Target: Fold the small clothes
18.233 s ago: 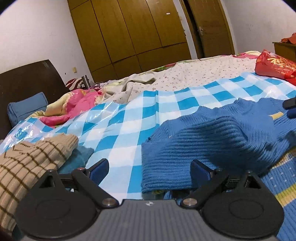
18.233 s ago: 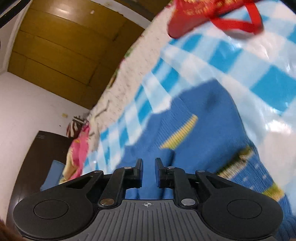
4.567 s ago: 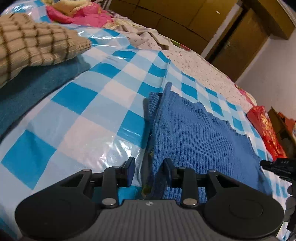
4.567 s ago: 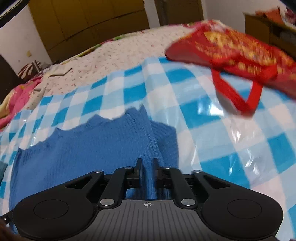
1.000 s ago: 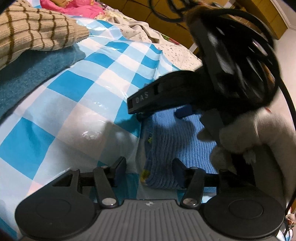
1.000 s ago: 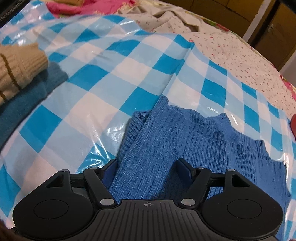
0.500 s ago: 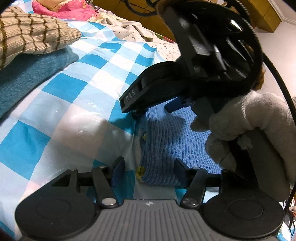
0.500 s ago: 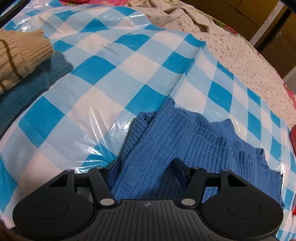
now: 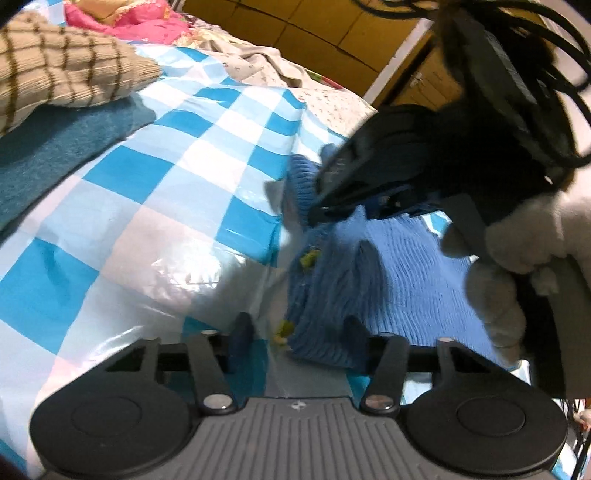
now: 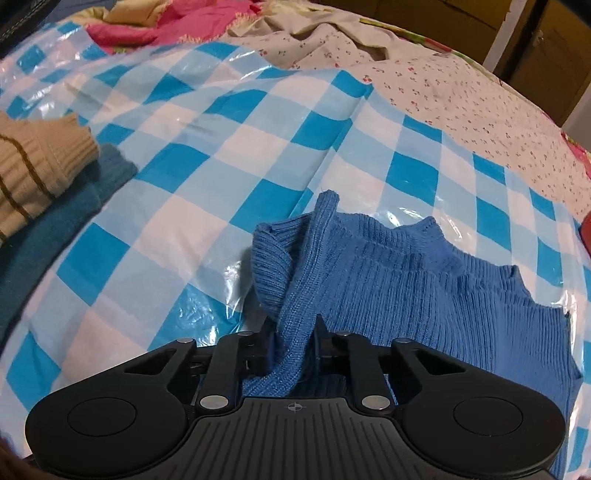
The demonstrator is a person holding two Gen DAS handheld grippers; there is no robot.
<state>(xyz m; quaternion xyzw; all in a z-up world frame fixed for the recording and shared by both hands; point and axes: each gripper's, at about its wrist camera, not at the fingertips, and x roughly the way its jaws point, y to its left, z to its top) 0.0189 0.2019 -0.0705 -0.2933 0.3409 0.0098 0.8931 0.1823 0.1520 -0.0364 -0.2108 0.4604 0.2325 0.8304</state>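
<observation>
A blue knit sweater [image 10: 406,280] lies folded on the blue-and-white checked plastic sheet [image 10: 207,177]. My right gripper [image 10: 291,339] is shut on the sweater's left edge and lifts a fold of it. In the left wrist view the sweater [image 9: 399,273] lies ahead, with small yellow-green marks at its near edge. My left gripper [image 9: 299,332] is open, its fingers astride the sweater's near corner. The right gripper's black body [image 9: 424,166] and the gloved hand holding it fill the right of that view.
A beige striped sweater [image 9: 62,74] lies on a teal garment [image 9: 55,147] at the left, also in the right wrist view [image 10: 33,166]. Pink bedding [image 10: 177,26] and a floral sheet [image 10: 461,92] lie beyond. Wooden wardrobe doors [image 9: 295,18] stand behind.
My right gripper has closed on the sweater's left edge and raised it. The left gripper stays open at the near corner, a little nearer the sweater.
</observation>
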